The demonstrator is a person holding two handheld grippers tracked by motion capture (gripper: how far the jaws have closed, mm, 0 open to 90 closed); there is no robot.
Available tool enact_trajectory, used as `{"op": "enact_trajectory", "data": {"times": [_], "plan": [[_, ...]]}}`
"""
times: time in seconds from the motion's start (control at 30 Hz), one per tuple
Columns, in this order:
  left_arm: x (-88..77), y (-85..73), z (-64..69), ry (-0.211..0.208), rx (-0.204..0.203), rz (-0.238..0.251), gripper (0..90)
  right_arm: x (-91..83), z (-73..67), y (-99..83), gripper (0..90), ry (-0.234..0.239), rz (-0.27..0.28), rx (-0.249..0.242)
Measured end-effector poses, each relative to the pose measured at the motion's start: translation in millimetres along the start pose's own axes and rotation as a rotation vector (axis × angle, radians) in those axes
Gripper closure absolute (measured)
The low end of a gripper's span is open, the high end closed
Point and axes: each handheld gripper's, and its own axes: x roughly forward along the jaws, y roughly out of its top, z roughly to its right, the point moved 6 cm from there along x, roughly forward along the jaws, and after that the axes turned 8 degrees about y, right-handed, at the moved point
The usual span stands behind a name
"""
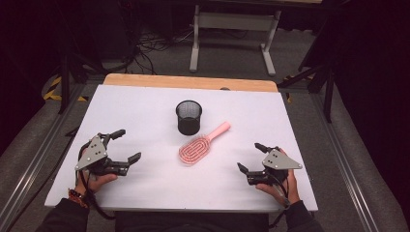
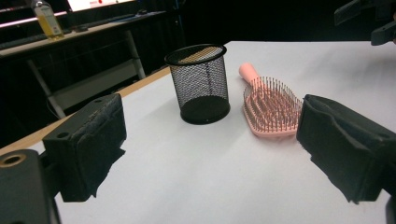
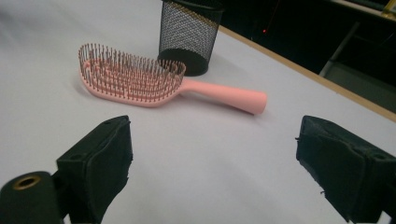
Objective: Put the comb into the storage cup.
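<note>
Hairbrush (image 1: pixel 197 147) lies bristles-up mid-worktop (image 1: pixel 145 104), handle angled toward the far right, just beside the mesh cup (image 1: pixel 188 117). Left gripper (image 1: pixel 124 145) and right gripper (image 1: pixel 250 157), jaws apart, flank it; the right looks slightly nearer.

The white surface (image 1: pixel 145 111) is evenly lit from above, while the room around it falls to near black. Shadows are soft and short: a faint one hugs the cup (image 1: pixel 188 117) and the brush (image 1: pixel 200 144). All views are grainy and slightly soft. In both gripper views the near fingers (image 2: pixel 88 144) blur.
</note>
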Motion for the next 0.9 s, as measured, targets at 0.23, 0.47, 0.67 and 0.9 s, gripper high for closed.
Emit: {"op": "enact_trajectory", "data": {"times": [0.23,0.47,0.67,0.9], "plan": [[3.1,-5.8,4.3,-0.038,-0.010,-0.021,7.1,6.3,-4.2,-7.9,12.2,0.111,-0.065,0.037],[2.9,-7.1,6.2,-0.043,0.004,-0.022,7.0,13.5,-7.1,-11.1,10.7,0.131,-0.108,0.021],[3.9,-8.5,8.2,-0.052,0.007,-0.033,7.2,16.1,-7.1,-17.2,11.8,0.146,-0.148,0.015],[2.3,-9.7,7.2,-0.049,0.009,-0.038,7.3,19.0,-6.0,-19.5,12.0,0.164,-0.168,0.015]]}}
